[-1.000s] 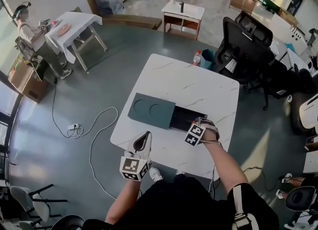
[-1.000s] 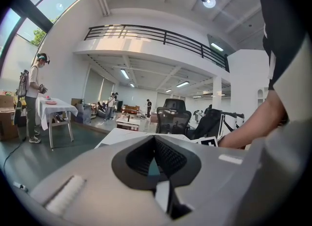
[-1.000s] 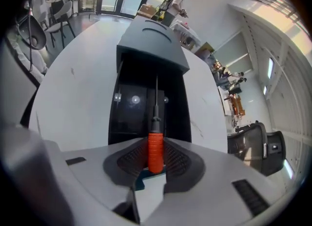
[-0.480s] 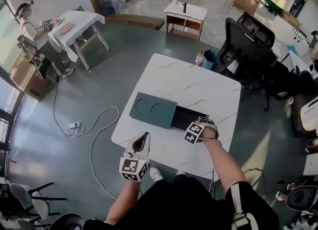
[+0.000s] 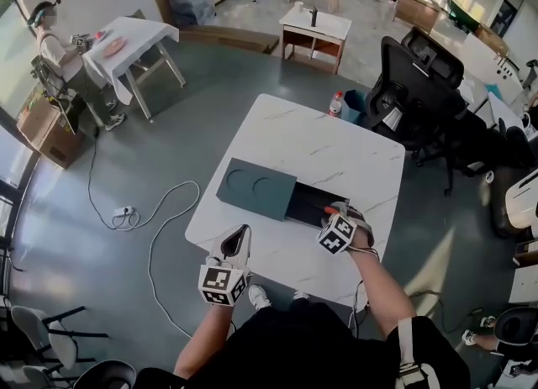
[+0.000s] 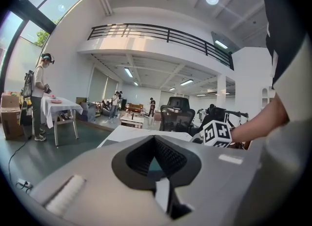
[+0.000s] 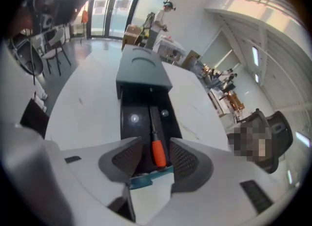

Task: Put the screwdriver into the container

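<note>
A dark green container (image 5: 256, 188) lies on the white marble table (image 5: 336, 152), its lid slid left off a black tray (image 7: 146, 105). The screwdriver (image 7: 158, 153), with an orange handle and dark shaft, lies lengthwise in that tray; in the head view its handle (image 5: 324, 208) shows as a small orange spot. My right gripper (image 7: 156, 143) hovers at the tray's near end, jaws opening, the handle between them with neither pad touching it. Near the table's front edge my left gripper (image 5: 242, 234) points at the container, shut and holding nothing.
A black office chair (image 5: 412, 76) and a red-capped bottle (image 5: 335, 100) stand beyond the table's far side. A white cable (image 5: 160, 211) loops on the floor to the left. A person (image 5: 49, 30) stands at a small table far left.
The right gripper's jaws have spread and it has drawn back a little toward me, leaving the screwdriver lying in the tray. The left gripper has stayed in place.
</note>
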Available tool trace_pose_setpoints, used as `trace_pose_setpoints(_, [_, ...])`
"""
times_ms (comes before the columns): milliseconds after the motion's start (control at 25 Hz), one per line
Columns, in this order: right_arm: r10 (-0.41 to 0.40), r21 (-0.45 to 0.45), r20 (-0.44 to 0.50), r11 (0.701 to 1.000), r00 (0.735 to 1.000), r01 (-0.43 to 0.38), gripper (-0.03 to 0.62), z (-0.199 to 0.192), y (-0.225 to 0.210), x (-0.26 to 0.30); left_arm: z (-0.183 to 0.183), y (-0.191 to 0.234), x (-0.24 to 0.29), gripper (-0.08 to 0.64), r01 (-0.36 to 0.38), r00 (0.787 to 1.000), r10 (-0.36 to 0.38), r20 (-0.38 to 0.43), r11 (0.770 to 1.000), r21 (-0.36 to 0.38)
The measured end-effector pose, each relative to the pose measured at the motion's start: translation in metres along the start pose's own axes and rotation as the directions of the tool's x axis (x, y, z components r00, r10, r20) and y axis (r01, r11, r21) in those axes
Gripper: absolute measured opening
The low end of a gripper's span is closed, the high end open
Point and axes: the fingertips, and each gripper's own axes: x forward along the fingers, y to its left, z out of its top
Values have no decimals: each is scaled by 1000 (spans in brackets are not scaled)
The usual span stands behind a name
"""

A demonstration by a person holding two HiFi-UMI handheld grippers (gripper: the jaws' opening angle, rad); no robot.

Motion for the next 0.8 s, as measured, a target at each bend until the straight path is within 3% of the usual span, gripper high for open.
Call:
trace_pose_setpoints(120, [-94, 101, 175, 992, 980, 77, 161, 20, -9, -45, 1, -6, 2, 9, 15, 1000, -15, 4, 1000, 0])
trace_pose_setpoints(240, [-229, 200, 321, 965, 919, 171, 59, 42, -15, -96, 3, -11, 3, 9, 35, 999, -35, 11, 999, -4])
trace_pose_setpoints(320, [-303, 294, 391, 936, 869, 194, 32, 52, -16, -128, 6, -17, 4, 9, 50, 999, -50, 16, 999, -3])
trace_pose_setpoints(480, [-386, 431, 518, 889, 764, 157, 9, 70, -17, -179, 12, -28, 10, 9, 81, 996, -81, 26, 997, 8])
trace_pose_setpoints(640, [-416, 526, 630, 850, 655, 34, 6, 85, -17, -218, 12, -34, 10, 9, 93, 995, -92, 31, 995, -19])
trace_pose_setpoints(720, [-448, 577, 648, 817, 616, -12, 6, 84, -20, -231, 10, -36, 9, 8, 92, 995, -91, 31, 995, -25])
trace_pose_setpoints(800, [-478, 594, 650, 804, 591, -3, 6, 83, -24, -238, 14, -38, 8, 9, 99, 994, -98, 41, 995, -24])
